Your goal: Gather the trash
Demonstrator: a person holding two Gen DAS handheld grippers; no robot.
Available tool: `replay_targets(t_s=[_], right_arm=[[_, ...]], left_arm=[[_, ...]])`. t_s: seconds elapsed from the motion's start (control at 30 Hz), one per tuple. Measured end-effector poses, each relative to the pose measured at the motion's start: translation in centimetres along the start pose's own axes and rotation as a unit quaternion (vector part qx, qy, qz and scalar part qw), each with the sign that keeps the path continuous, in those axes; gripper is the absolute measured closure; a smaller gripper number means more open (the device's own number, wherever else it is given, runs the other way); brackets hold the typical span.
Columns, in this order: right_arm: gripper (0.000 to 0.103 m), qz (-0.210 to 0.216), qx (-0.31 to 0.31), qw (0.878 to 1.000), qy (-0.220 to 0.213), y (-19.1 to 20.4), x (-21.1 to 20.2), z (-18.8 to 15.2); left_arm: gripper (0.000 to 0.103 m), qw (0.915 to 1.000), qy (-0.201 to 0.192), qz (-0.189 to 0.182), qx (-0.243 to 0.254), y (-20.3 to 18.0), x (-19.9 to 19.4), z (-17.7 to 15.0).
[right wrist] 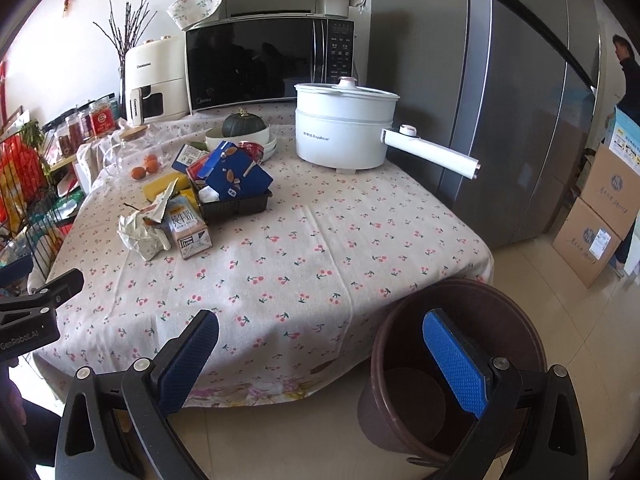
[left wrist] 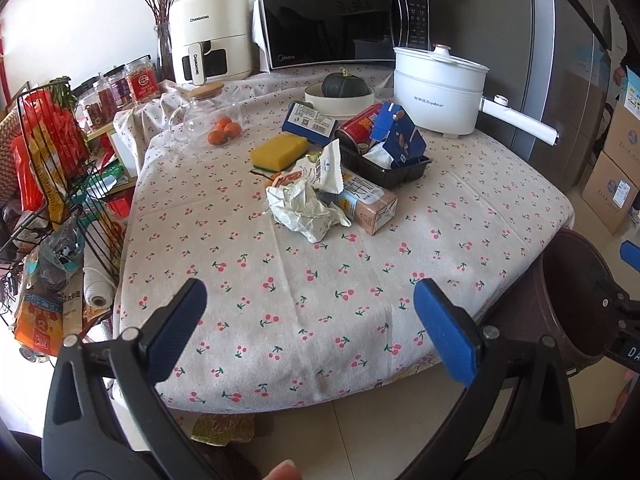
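Observation:
A heap of trash lies mid-table on the cherry-print cloth (left wrist: 320, 280): crumpled white paper (left wrist: 304, 212), a torn wrapper (left wrist: 326, 168), a milk carton (left wrist: 370, 204), and a black plastic tray (left wrist: 384, 168) holding a blue carton (left wrist: 398, 136) and a red can (left wrist: 358, 126). The paper (right wrist: 140, 234), milk carton (right wrist: 188, 232) and tray (right wrist: 236, 204) also show in the right wrist view. A brown bin (right wrist: 380, 344) stands on the floor at the table's near right corner. My left gripper (left wrist: 310, 300) hangs open over the table's near edge. My right gripper (right wrist: 320, 328) is open, its right finger above the bin.
A yellow sponge (left wrist: 280, 152), oranges (left wrist: 224, 130), a glass jar (left wrist: 200, 112), a squash in a bowl (left wrist: 344, 88) and a white electric pot (right wrist: 344, 132) share the table. Behind stand a microwave (left wrist: 332, 24) and air fryer (left wrist: 208, 36). A wire rack (left wrist: 60, 184) is left; fridge (right wrist: 520, 120) and boxes (right wrist: 592, 232) right.

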State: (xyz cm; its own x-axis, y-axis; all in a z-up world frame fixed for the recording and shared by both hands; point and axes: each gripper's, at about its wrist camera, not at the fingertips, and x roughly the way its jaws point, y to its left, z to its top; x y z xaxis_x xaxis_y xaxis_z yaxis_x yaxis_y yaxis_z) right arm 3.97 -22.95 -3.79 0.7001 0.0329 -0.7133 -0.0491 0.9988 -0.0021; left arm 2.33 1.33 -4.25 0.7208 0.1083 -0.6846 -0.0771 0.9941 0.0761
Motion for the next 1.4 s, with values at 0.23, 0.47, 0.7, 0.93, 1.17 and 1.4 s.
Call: replay_targets(t_s=[0.23,0.47,0.7,0.93,1.17,1.4], right_arm=[[0.0,-0.004,-0.009,1.0,0.006,0.3,0.1,0.0],[0.0,-0.008,-0.01,1.0,0.011,0.2,0.3,0.1],[0.0,-0.012,-0.009,1.0,0.012,0.2,0.3,0.1],[0.0,-0.013,-0.009,1.0,0.007,0.2,0.3,0.5],[0.0,-0.014,-0.014,1.0,0.003,0.7,0.2,1.0],[0.0,-0.016,-0.022,1.0,0.002,1.0,0.1,1.8]], left_arm=[[0.0,0.9998,0.017,-0.002,0.006,-0.2,0.4,-0.2],[0.0,0.9998,0.019,-0.003,0.005,-0.1,0.4,-0.2],[0.0,0.9997,0.022,-0.004,0.004,-0.1,0.6,0.0],[0.0,0.9994,0.03,-0.015,0.004,-0.2,0.9,0.3],[0.0,0.9991,0.035,-0.022,0.004,-0.3,1.2,0.8],[0.0,0.9984,0.04,-0.039,-0.002,-0.3,1.5,1.1]])
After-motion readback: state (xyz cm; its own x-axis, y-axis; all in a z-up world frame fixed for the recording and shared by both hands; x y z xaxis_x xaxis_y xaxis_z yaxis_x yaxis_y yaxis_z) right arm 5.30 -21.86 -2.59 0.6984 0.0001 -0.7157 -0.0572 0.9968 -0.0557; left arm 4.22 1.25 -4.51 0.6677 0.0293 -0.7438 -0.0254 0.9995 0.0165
